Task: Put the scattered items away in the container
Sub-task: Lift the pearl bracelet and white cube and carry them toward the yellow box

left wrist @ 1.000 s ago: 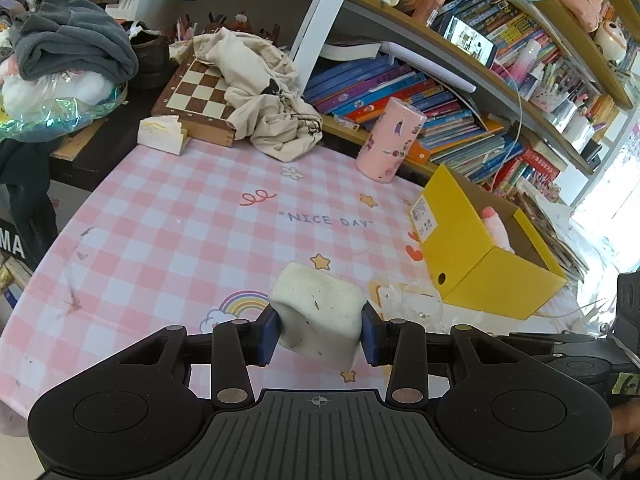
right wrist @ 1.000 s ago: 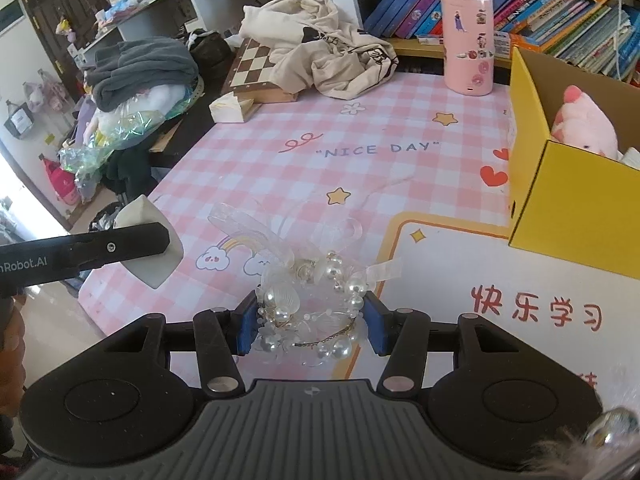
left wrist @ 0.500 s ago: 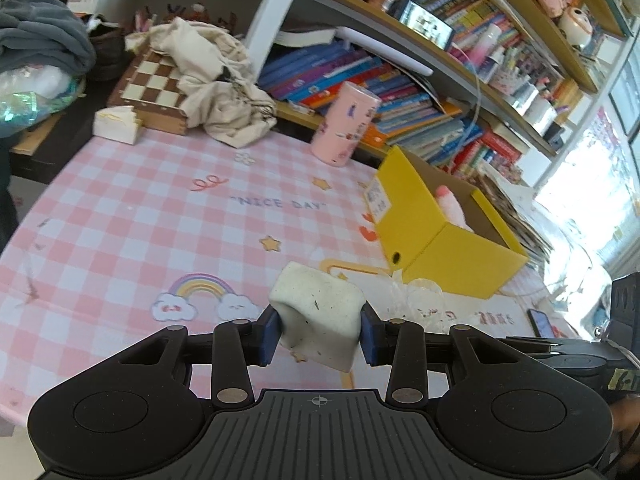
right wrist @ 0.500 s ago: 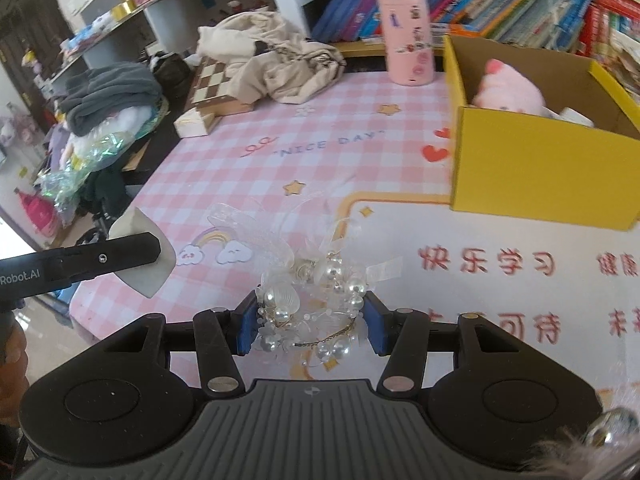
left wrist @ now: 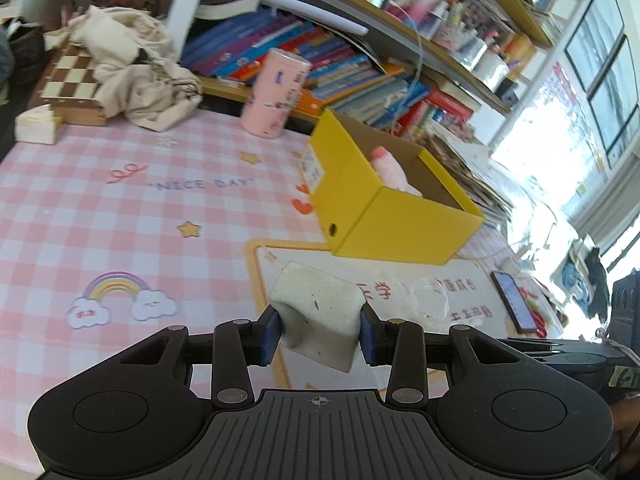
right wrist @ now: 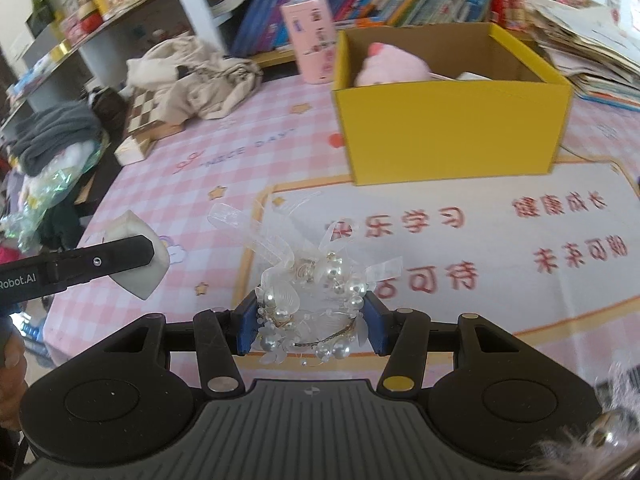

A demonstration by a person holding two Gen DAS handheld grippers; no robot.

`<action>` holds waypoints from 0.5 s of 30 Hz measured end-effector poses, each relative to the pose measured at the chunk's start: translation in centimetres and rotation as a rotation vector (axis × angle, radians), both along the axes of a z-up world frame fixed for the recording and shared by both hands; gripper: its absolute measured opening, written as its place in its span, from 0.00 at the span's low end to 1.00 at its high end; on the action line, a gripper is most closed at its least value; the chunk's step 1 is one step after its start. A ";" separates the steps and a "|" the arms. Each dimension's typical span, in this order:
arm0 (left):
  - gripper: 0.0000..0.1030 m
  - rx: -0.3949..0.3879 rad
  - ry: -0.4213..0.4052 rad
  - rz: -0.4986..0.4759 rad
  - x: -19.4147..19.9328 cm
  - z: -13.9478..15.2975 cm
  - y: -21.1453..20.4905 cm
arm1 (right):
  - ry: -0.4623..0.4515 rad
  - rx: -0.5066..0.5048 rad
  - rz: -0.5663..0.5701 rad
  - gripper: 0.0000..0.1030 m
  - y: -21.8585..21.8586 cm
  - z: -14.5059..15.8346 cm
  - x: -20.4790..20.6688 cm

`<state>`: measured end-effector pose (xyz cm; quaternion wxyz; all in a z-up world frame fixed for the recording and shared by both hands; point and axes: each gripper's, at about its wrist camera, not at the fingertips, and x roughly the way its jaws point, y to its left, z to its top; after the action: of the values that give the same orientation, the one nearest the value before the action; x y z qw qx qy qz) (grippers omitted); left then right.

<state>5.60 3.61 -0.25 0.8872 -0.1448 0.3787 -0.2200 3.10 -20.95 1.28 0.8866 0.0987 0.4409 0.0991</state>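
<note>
A: Two claws, each loaded. The left claw (left wrist: 320,330) is clenched on a white sponge block (left wrist: 318,316), its pads denting the block's sides, low and centre in the left wrist view. The right claw (right wrist: 311,326) grips a pearl-and-ribbon hair ornament (right wrist: 310,300), pinching the beaded ring from both sides so the ribbons stand free above.

B: Where is the container?

A: The yellow box (right wrist: 448,128) stands on the table (left wrist: 100,208), in the upper right of the right wrist view and right of centre in the left one. Its top is open and a pink plush toy (right wrist: 386,66) already lies inside, toward the left wall.

B: Why hold both things up like that?

A: Probably to carry them over the box's rim; both appear lifted off the tablecloth, well short of the box.

B: Is there room?

A: The cloth between claws and box is bare. Inside, space to the right of the plush looks free, though something pale sits near the back. A pink cylinder (left wrist: 276,94) stands just behind the box's left corner, and stacked papers crowd its right side, so the near edge looks like the cleanest approach. The left claw also shows at the left edge of the right wrist view, well apart from the ornament, so the two should not collide if they go in turn.
</note>
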 end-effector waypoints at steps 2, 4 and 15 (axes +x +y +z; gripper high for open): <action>0.37 0.002 0.000 -0.015 0.2 0.0 -0.7 | 0.000 0.001 -0.020 0.48 -0.8 0.0 -0.2; 0.37 0.005 0.000 -0.028 0.4 0.0 -1.5 | -0.003 0.001 -0.037 0.48 -1.5 0.1 -0.4; 0.36 0.026 -0.003 -0.087 1.7 0.4 -5.6 | -0.027 0.015 -0.139 0.48 -6.3 0.5 -0.3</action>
<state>7.31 -1.98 0.14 0.8793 -0.1165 0.3859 -0.2537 2.78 -27.21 1.76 0.8965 0.1345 0.4201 0.0418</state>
